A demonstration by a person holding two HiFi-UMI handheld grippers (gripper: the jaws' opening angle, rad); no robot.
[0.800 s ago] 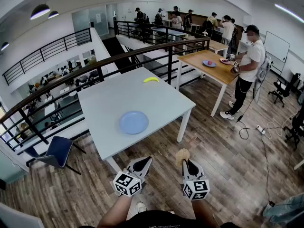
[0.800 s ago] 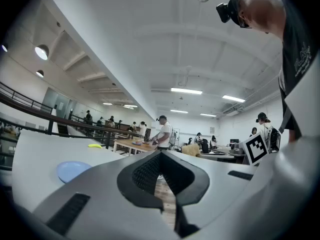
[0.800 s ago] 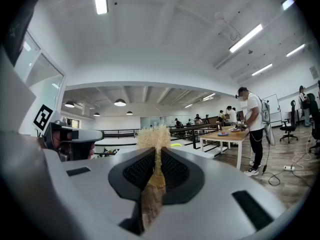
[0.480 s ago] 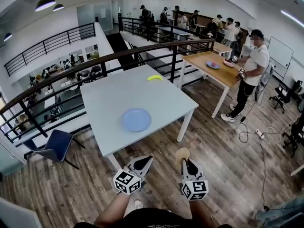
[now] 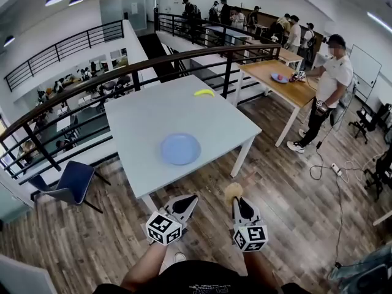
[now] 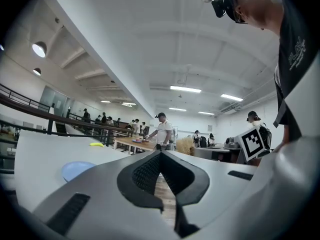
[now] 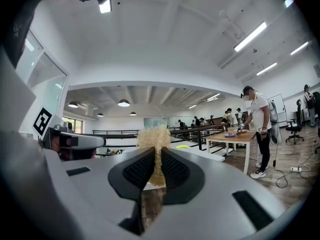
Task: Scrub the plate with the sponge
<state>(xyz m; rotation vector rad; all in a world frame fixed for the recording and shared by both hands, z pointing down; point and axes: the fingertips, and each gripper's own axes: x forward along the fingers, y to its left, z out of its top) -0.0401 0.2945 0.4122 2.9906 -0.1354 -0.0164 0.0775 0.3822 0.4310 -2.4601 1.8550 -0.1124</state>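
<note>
1. Straw-coloured, fibrous sponge [image 7: 154, 139] is pinched between the jaws of the right gripper [image 7: 156, 156], with its tuft standing out past the jaw tips. The hold looks sound. The tuft should lead on contact so that the hard jaw tips do not meet the plate.
2. Left gripper [image 6: 160, 156]: the jaws are pressed together at the tips with nothing between them. In the head view it hangs just beside the right gripper, and both are over the wood floor [image 5: 294, 188], short of the table.
3. White table [image 5: 153, 118]: its near edge lies just ahead of both grippers. Judged step in hand: the approach, with scrubbing not yet begun.
4. Blue plate [image 5: 180, 149]: it lies flat on the near half of the table, well apart from the sponge, and nothing steadies it.
   - It will probably slide on the smooth top under a sideways stroke.
   - The left gripper would best press down on the rim, or open and grip it, before the sponge lands.
   - Light downward pressure and small circles from centre to rim are advised.
5. Yellow banana [image 5: 204, 92]: it sits near the table's far edge, well clear of the plate, and is no obstruction.
6. Wooden table [image 5: 275, 81] beyond the railing has a person [image 5: 327, 81] standing at it. Neither bears on the task.
</note>
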